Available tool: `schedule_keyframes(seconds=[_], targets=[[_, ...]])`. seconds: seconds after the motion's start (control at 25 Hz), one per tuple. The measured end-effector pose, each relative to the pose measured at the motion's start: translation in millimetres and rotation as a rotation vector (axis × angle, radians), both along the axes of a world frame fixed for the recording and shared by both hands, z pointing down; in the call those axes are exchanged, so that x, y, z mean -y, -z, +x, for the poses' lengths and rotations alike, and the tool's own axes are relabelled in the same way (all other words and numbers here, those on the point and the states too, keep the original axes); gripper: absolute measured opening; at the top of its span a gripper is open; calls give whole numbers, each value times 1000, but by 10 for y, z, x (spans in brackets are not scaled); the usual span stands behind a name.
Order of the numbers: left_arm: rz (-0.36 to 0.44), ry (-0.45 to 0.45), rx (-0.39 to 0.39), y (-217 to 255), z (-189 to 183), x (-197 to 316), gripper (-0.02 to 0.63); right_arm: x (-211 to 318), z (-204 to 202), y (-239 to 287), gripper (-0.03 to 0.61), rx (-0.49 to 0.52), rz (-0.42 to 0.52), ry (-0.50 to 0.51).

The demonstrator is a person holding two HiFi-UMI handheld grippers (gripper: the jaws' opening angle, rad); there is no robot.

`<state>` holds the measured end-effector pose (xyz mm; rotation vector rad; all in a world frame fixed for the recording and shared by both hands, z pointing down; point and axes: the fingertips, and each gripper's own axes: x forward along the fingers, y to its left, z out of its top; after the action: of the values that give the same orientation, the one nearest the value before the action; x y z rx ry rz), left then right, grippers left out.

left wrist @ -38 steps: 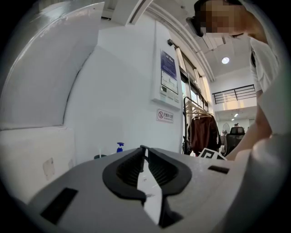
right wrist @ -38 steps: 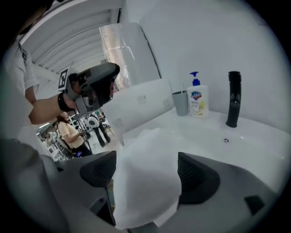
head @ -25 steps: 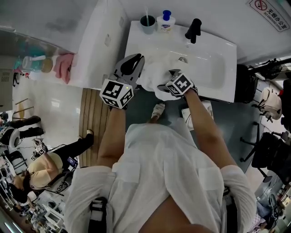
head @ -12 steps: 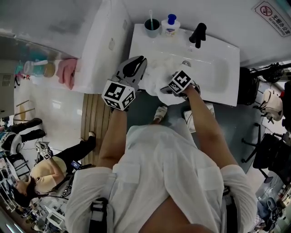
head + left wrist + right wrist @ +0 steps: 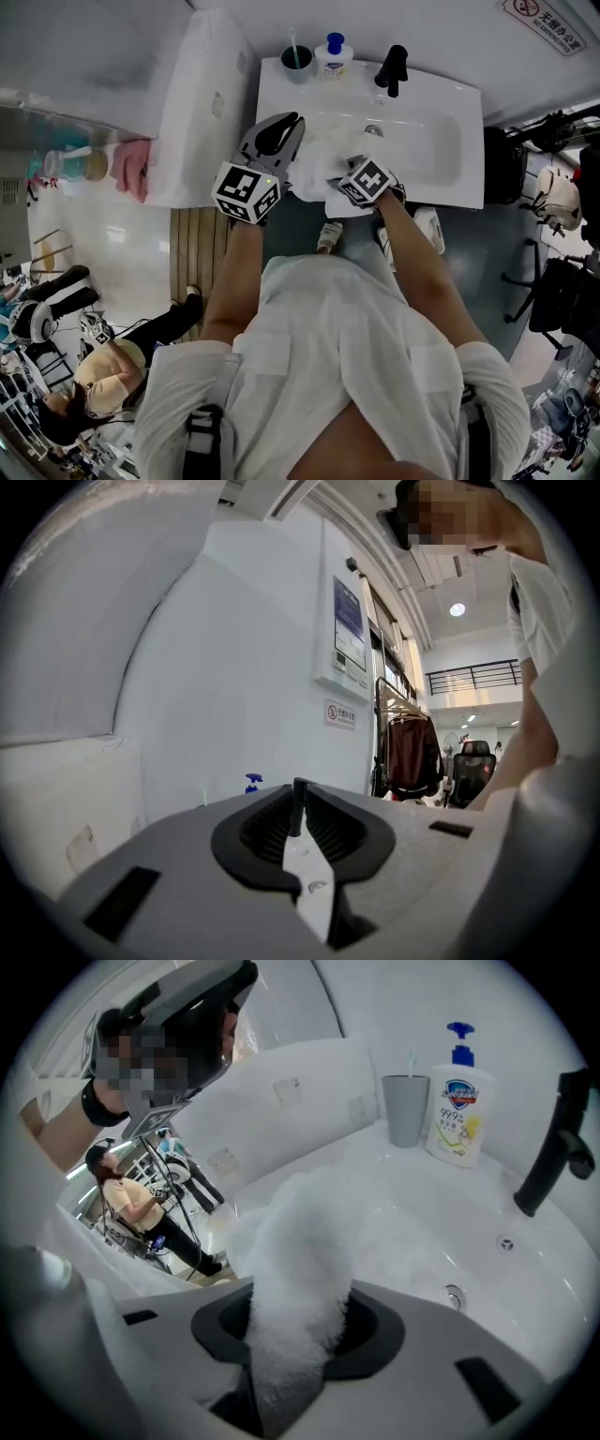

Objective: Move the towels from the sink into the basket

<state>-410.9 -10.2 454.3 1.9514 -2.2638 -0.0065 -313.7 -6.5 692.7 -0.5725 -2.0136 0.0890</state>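
Note:
A white fluffy towel (image 5: 319,161) lies heaped in the left part of the white sink (image 5: 441,141) and over its front edge. My right gripper (image 5: 343,178) points steeply down into it. Its jaws have just been closing, and in the right gripper view the pads press on a fold of the towel (image 5: 300,1260) that stands up between them at the right gripper (image 5: 295,1330). My left gripper (image 5: 281,127) hovers level by the sink's left end, next to the towel. Its jaws meet at the tips of the left gripper (image 5: 298,794) with nothing in them. No basket shows.
A grey cup (image 5: 297,58), a soap bottle (image 5: 331,54) and a black tap (image 5: 392,67) stand on the sink's back rim. A tall white unit (image 5: 202,103) adjoins the sink's left, with a pink cloth (image 5: 131,167) beyond. A seated person (image 5: 103,366) is at lower left.
The right gripper has stayed on the towel at the sink's front edge. The left gripper has shifted slightly beside the sink's left end.

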Motion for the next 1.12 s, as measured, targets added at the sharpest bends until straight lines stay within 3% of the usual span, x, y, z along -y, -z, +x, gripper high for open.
schedule_keyframes(seconds=[0.2,0.52,0.84,1.12], targets=[[5,-42,15,55,85,155,47,157,63,177,153,125,10,-121],[24,-137,42,201,393,540,48,750,315,776,152,408,126,-322],[46,-281,64,335,1000,1053,47,1331,870,1422,152,617,317,-506],[70,-434,75,411,1756,1500,48,1718,1658,1875,152,743,455,-675]])
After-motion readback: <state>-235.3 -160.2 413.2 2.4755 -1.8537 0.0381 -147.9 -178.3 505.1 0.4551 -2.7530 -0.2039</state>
